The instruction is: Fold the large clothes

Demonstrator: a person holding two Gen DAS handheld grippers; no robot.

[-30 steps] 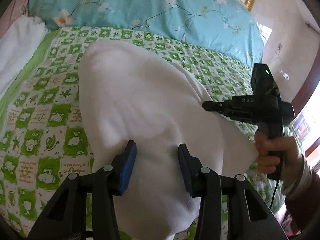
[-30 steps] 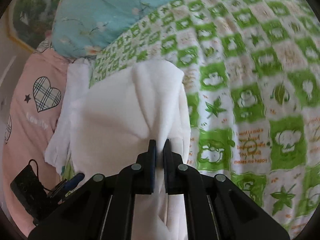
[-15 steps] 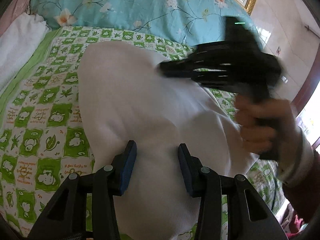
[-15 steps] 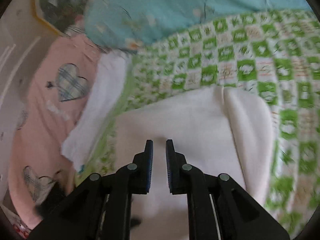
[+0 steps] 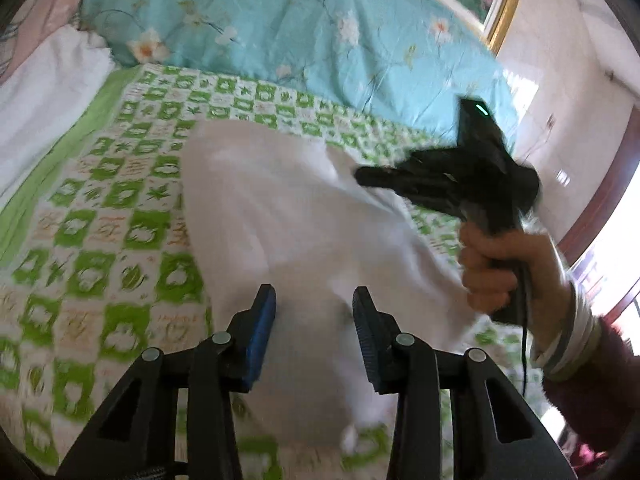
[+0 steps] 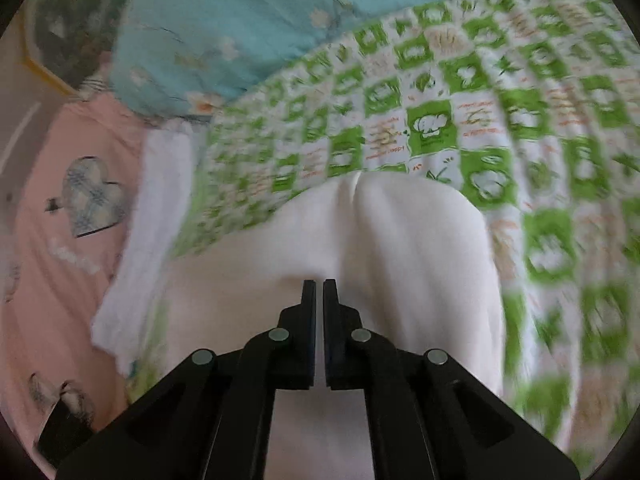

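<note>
White garment (image 5: 280, 220), one piece, lies on the green checked sheet (image 5: 120, 220); its far edge stops short of the one blue floral quilt (image 5: 280, 32). Bare sheet lies open to its left, up to one white cloth (image 5: 48, 92). Two claws: the left gripper (image 5: 314, 312) is closing, fabric between its jaws, grip unclear. The right gripper (image 6: 319, 292) is closed to a slit over the garment.

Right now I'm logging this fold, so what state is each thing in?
white garment: lying on the checked bedspread, bunched, folded over.
left gripper: jaws apart, closing, nothing pinched.
right gripper: shut, empty, above the garment.
</note>
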